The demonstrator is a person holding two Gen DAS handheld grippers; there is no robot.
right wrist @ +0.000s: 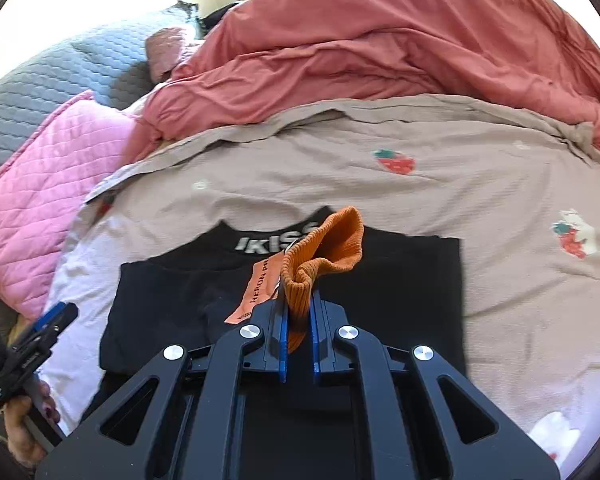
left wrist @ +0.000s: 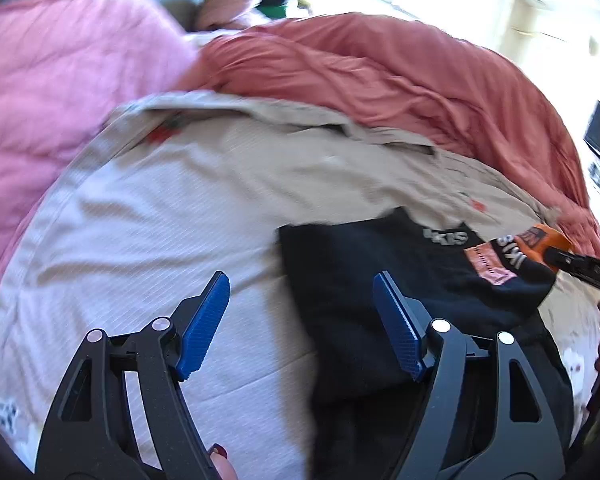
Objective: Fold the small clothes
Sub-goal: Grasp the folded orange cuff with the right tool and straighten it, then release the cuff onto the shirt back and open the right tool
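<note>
A black garment (right wrist: 172, 304) with white "KISS" lettering, an orange ribbed collar (right wrist: 328, 248) and a pink tag (right wrist: 260, 284) lies flat on the bed. My right gripper (right wrist: 298, 312) is shut on the orange collar and holds it up above the black cloth. In the left wrist view the black garment (left wrist: 360, 280) lies right of centre and my left gripper (left wrist: 300, 320) is open and empty, its right finger over the garment's left edge. The right gripper (left wrist: 576, 264) shows at the far right edge of that view, holding the orange collar (left wrist: 540, 240).
The bed has a beige sheet with strawberry prints (right wrist: 380, 184). A rumpled coral duvet (right wrist: 380, 40) lies behind the garment. A pink quilted pillow (right wrist: 48, 184) and a grey quilted one (right wrist: 60, 72) lie to the left.
</note>
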